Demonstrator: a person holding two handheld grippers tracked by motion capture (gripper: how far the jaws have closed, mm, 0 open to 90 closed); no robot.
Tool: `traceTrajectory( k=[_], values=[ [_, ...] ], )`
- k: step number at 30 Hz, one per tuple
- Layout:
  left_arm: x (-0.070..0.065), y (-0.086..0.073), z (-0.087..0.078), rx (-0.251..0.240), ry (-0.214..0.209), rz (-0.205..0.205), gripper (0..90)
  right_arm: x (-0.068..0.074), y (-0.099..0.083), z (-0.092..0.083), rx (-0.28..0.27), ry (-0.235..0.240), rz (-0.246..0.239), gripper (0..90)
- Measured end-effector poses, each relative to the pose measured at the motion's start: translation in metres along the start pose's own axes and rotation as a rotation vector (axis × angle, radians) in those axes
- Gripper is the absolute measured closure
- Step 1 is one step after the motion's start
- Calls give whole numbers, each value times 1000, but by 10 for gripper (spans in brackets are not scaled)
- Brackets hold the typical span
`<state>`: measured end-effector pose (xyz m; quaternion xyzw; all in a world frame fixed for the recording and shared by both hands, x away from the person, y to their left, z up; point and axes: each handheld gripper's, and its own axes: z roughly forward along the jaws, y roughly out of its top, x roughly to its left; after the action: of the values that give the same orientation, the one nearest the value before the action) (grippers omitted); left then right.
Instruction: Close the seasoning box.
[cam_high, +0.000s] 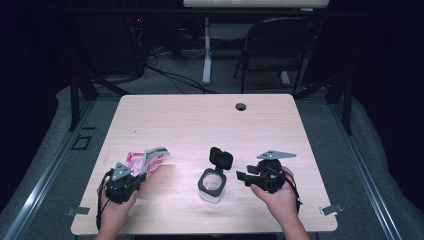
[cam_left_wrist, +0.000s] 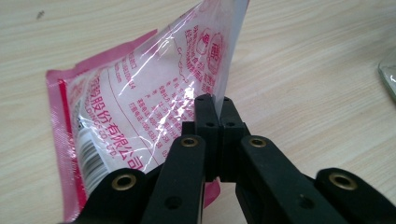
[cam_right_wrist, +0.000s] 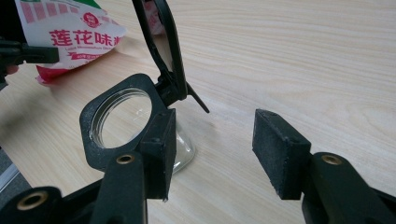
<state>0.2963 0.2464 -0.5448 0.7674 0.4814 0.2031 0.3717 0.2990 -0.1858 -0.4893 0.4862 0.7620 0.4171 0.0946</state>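
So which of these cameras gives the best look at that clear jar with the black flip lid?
The right gripper view: the jar is close, showing its round glass mouth, black collar and raised lid. The high view shows the whole jar, small, standing on the table between the grippers. The left gripper view catches what may be a sliver of glass at its right edge.

The pink and white packet (cam_right_wrist: 70, 35) carries red Chinese characters on its white front in the right gripper view; they read 莲花味, and a fourth character is partly cut off. Above them is a small round red logo, too small to read. On the clear back of the packet in the left gripper view there is red print with "CO., LTD.", more Chinese characters, a round red stamp and a barcode; the finer lines are not readable.
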Motion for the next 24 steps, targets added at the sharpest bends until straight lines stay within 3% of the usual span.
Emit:
traceTrajectory(
  k=[16, 24],
  values=[
    [15, 16, -20, -30, 46, 23, 900, -1, 0, 0, 1, -5, 18, 497],
    [22, 32, -37, -47, 84, 60, 900, -1, 0, 1, -3, -4, 17, 497]
  ],
)
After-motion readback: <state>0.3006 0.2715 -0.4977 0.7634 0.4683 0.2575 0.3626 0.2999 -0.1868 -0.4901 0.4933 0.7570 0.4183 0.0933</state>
